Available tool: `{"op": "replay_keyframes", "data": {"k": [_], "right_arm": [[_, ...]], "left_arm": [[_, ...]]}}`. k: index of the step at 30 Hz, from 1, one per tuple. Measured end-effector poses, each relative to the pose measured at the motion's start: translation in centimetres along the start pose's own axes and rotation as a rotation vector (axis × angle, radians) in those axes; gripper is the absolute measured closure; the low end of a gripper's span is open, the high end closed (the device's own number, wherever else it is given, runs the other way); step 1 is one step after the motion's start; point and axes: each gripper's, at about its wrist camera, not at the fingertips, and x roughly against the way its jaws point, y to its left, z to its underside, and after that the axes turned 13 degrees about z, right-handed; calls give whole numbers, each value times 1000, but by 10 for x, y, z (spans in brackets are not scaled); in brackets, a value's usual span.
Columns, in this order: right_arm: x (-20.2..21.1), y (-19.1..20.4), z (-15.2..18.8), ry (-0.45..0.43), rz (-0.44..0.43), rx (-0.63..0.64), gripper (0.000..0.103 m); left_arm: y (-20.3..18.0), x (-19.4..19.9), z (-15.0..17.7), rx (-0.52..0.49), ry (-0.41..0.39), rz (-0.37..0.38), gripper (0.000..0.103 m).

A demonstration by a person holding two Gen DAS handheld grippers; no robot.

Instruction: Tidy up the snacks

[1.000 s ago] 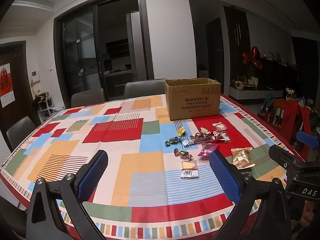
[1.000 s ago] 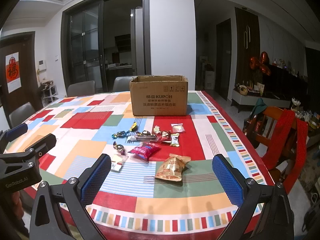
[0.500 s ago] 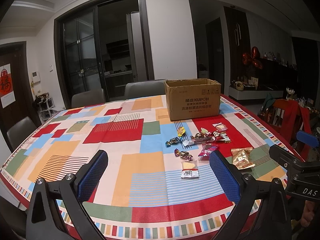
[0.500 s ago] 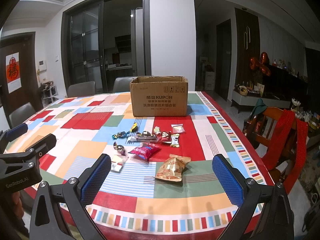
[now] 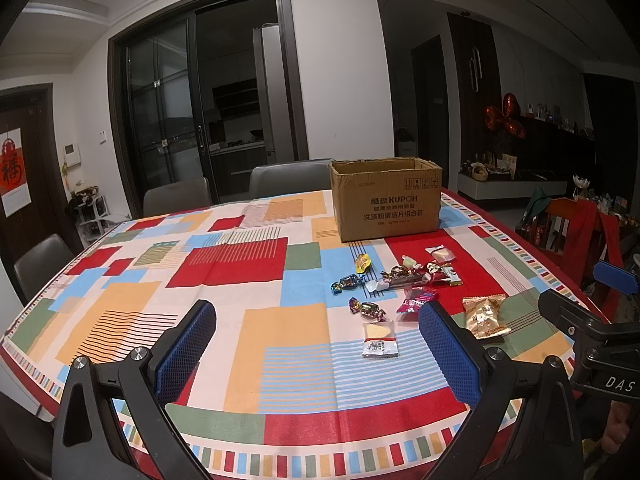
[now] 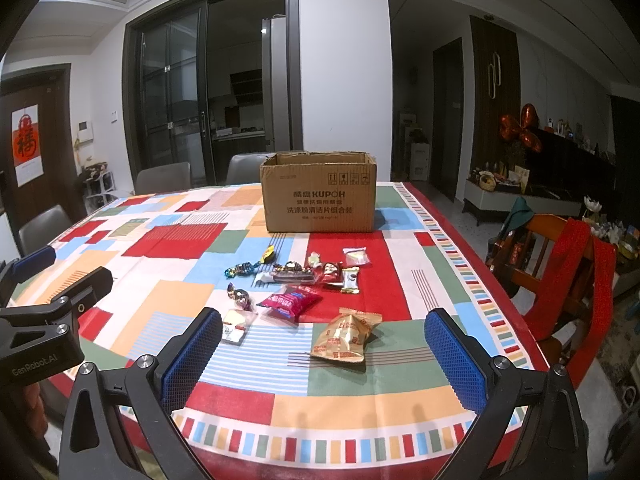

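Note:
An open cardboard box [image 5: 386, 199] [image 6: 319, 196] stands at the far side of the table. In front of it lie several wrapped snacks: a gold packet [image 6: 346, 339] [image 5: 485, 316], a pink packet [image 6: 289, 300] [image 5: 416, 299], a white-wrapped cracker [image 5: 380, 338] [image 6: 235, 326] and small candies [image 6: 292, 270]. My left gripper [image 5: 316, 350] hangs open above the near table edge, left of the snacks. My right gripper [image 6: 324, 356] is open too, held just short of the gold packet. Neither holds anything.
A patchwork tablecloth [image 5: 200, 292] covers the table. Grey chairs [image 5: 176, 200] stand behind and at its left; a wooden chair with red cloth [image 6: 568, 276] stands at its right. Each gripper shows at the edge of the other's view.

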Motion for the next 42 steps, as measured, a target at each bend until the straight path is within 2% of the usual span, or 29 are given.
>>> {"op": "replay_keyframes", "data": {"k": [9, 15, 19, 22, 30, 42], "right_arm": [[-1, 5, -6, 16, -4, -1, 1], [-18, 8, -2, 63, -19, 0, 1], [-32, 7, 1, 97, -21, -10, 1], [-45, 6, 4, 123, -21, -18, 3], [-70, 7, 5, 165, -14, -23, 8], [-116, 10, 14, 278, -9, -26, 12]], "left_arm": [[2, -4, -1, -1, 8, 21, 0], [0, -16, 1, -12, 31, 59, 0], [-2, -31, 3, -22, 66, 85, 1], [-4, -45, 5, -22, 97, 100, 6], [-4, -84, 10, -10, 179, 137, 11], [-3, -139, 24, 31, 324, 185, 23]]}}
